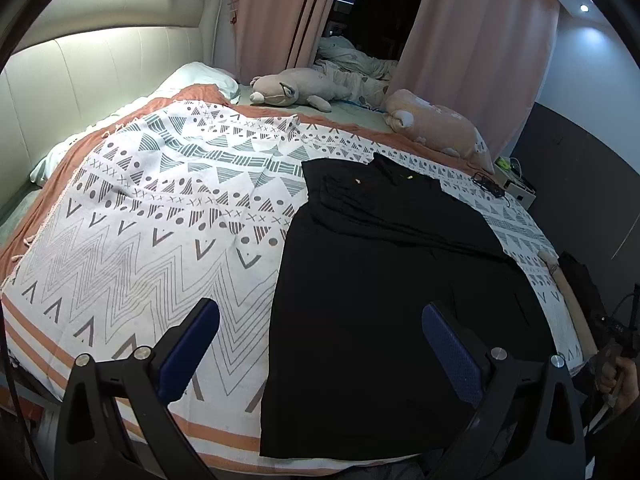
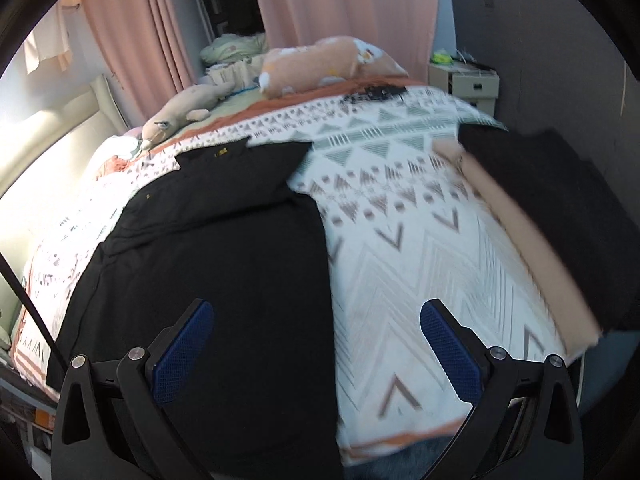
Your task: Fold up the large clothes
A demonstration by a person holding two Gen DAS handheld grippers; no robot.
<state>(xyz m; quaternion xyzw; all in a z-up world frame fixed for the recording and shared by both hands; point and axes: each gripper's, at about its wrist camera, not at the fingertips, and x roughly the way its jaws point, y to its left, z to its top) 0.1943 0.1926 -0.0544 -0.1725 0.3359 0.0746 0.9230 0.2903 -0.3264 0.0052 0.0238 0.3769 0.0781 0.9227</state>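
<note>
Both grippers, left gripper (image 1: pixel 320 344) and right gripper (image 2: pixel 316 344), hover with fingers spread wide, holding nothing. Below lies a black garment (image 1: pixel 384 300) flat on the patterned bedspread (image 1: pixel 160 216)

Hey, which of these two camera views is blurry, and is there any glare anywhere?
Left wrist view: sharp, with glare on the headboard and ceiling spotlights. Right wrist view: motion blur, worst on the patterned bedspread at right, and the headboard is blown out. Both bend strongly toward the edges.
</note>
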